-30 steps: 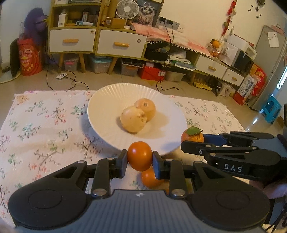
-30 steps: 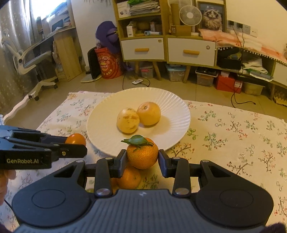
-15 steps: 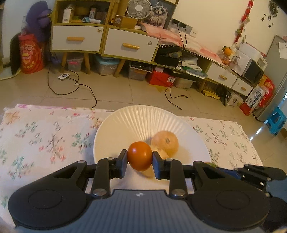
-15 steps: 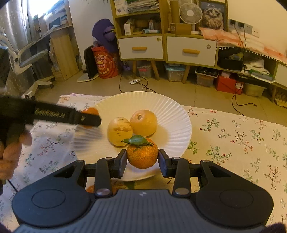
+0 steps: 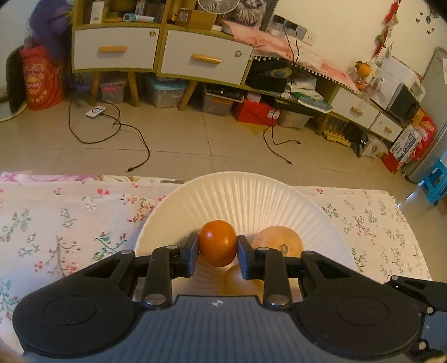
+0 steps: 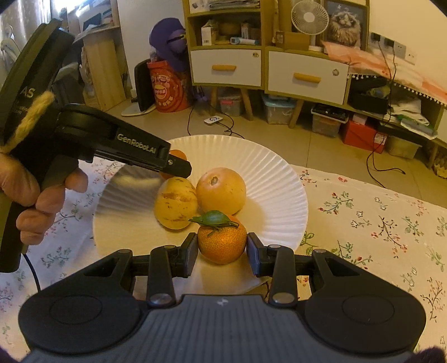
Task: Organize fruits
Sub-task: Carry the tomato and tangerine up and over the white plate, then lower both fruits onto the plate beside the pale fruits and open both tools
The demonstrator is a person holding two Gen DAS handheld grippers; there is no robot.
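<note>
Left gripper (image 5: 218, 248) jaws clamped on a smooth orange fruit (image 5: 218, 242), right gripper (image 6: 222, 249) jaws on a leafy tangerine (image 6: 222, 240), both over the white plate (image 6: 268, 167).

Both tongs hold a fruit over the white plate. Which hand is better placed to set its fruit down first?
Probably right: the right tongs hold the leafy mandarin low over bare plate.

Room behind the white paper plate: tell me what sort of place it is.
Probably a lived-in home living room: a yellow-framed cabinet with white drawers, a small white desk fan, and plastic storage boxes on the tiled floor.
</note>
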